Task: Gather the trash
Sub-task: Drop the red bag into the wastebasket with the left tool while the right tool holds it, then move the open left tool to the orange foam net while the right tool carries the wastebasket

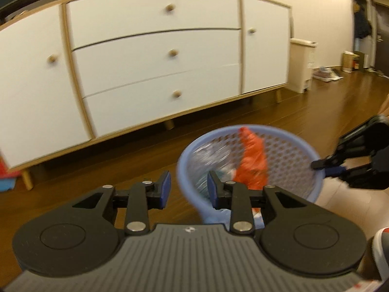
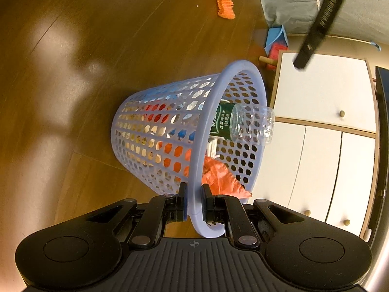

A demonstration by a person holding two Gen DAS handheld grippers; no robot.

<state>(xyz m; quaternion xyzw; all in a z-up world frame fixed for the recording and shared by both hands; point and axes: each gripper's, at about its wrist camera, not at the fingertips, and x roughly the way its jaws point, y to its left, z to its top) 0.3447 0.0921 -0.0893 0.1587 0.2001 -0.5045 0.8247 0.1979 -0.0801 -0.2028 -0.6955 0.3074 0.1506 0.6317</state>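
A lilac perforated plastic basket (image 2: 145,121) is held by its rim between the fingers of my right gripper (image 2: 194,192), which is shut on it. Inside lie a crumpled orange plastic bag (image 2: 218,177) and a clear bottle (image 2: 248,124) with a green label, its end poking past the rim. In the left wrist view the basket (image 1: 267,130) is just ahead with the orange bag (image 1: 252,163) standing up in it, and the right gripper (image 1: 325,166) clamps its right rim. My left gripper (image 1: 189,185) is open and holds nothing, near the basket's front left rim.
A white sideboard (image 1: 155,48) with wooden knobs and legs runs along the wall. A beige lidded bin (image 1: 301,63) stands at its right end. On the wood floor lie an orange crumpled piece (image 2: 226,6) and a blue and pink object (image 2: 277,40).
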